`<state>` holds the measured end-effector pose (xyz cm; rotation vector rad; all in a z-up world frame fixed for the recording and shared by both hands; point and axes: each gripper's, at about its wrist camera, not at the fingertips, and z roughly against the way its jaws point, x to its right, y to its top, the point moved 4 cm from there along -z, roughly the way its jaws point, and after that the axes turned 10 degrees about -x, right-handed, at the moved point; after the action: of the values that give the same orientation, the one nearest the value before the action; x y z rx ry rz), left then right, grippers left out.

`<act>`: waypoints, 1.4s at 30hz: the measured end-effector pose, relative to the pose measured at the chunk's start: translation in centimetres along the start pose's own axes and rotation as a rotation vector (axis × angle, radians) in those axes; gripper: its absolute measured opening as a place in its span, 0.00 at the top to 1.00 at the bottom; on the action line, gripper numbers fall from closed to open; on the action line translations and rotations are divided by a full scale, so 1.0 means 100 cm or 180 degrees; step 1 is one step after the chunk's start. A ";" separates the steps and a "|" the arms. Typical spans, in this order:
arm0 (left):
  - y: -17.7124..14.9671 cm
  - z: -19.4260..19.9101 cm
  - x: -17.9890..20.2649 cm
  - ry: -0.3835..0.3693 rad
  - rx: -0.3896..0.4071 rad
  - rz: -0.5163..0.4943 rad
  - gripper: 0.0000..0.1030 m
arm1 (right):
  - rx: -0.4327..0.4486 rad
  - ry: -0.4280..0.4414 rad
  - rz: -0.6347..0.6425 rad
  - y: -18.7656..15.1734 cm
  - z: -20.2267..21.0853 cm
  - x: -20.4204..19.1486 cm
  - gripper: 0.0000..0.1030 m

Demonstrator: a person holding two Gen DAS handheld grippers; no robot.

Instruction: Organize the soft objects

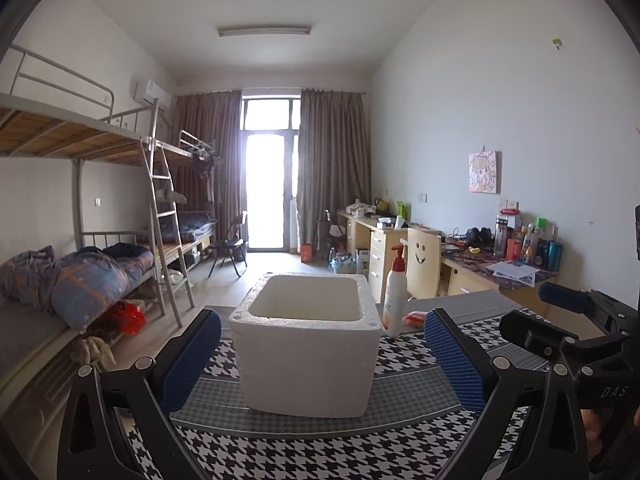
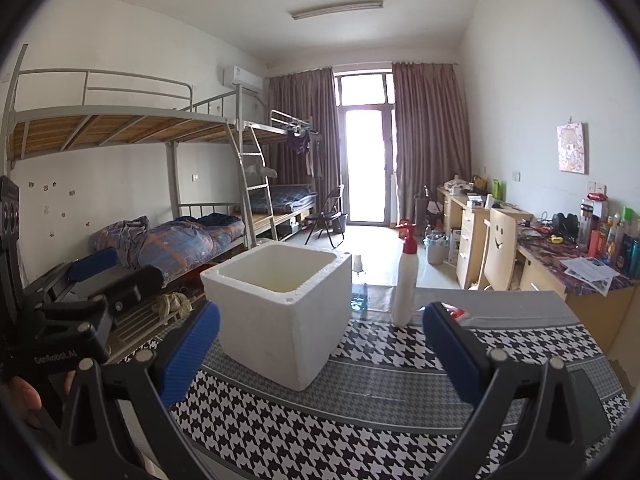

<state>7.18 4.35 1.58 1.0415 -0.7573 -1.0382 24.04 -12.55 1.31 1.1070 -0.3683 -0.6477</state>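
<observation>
Right gripper (image 2: 320, 356) has its blue fingers (image 2: 192, 354) spread wide with nothing between them, hovering over the houndstooth tabletop (image 2: 360, 432). An open white foam box (image 2: 280, 316) sits just ahead, and a white pump bottle (image 2: 406, 280) with a red top stands to its right. The left gripper (image 2: 100, 284) pokes in at the left edge.

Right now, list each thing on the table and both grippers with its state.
Foam box: upright, open top, no lid on it.
Lotion bottle: upright, pump on.
Spray bottle: upright behind the box.
Red packet: lying flat.
Left gripper: open, empty.
Right gripper: open, empty.
</observation>
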 end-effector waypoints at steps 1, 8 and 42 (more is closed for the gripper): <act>0.002 0.000 0.001 -0.0005 -0.0009 0.0003 0.01 | 0.0005 -0.0003 -0.0010 -0.002 0.001 0.001 0.01; -0.007 0.003 0.008 -0.0016 0.0025 -0.0046 0.01 | 0.0014 -0.0034 -0.0087 -0.012 0.004 0.006 0.01; -0.025 0.005 0.014 -0.0033 -0.0042 -0.0112 0.01 | -0.0058 -0.0154 -0.0148 -0.035 0.007 0.012 0.01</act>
<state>6.47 2.58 -0.53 1.0421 -0.7420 -1.0779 23.50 -14.79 -1.61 1.0865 -0.3782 -0.7186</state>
